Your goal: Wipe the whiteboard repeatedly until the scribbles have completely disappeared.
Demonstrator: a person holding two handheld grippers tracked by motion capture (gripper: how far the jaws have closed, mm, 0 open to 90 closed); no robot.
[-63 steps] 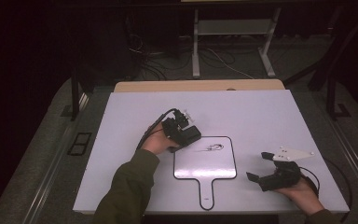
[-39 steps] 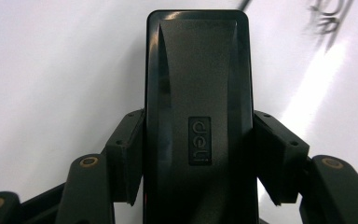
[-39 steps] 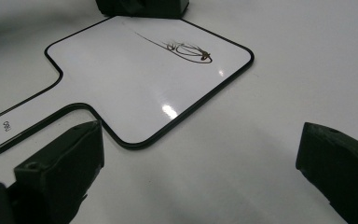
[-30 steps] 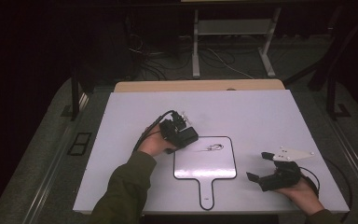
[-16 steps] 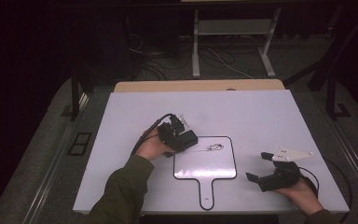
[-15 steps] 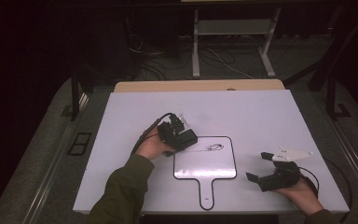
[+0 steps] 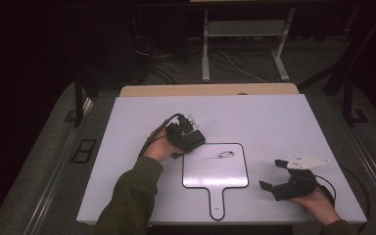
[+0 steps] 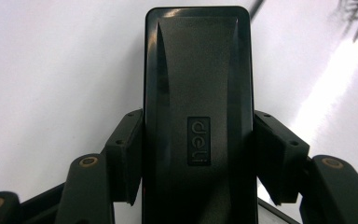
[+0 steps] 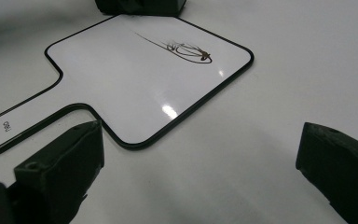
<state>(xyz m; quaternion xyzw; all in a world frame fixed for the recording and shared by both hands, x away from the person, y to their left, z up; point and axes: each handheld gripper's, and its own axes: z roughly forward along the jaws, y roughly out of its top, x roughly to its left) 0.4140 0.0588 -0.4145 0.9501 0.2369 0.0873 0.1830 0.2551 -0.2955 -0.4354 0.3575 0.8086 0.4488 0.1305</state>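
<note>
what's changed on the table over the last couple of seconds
The left gripper, shut on the black eraser, has slid slightly down and left toward the whiteboard's top left corner. The scribble, the whiteboard and the open right gripper stayed as they were.

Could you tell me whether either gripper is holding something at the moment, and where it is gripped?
The left gripper holds a black whiteboard eraser, its jaws clamped on the two long sides near the rear end. The right gripper holds nothing; its jaws stand open beside the small whiteboard.
</note>
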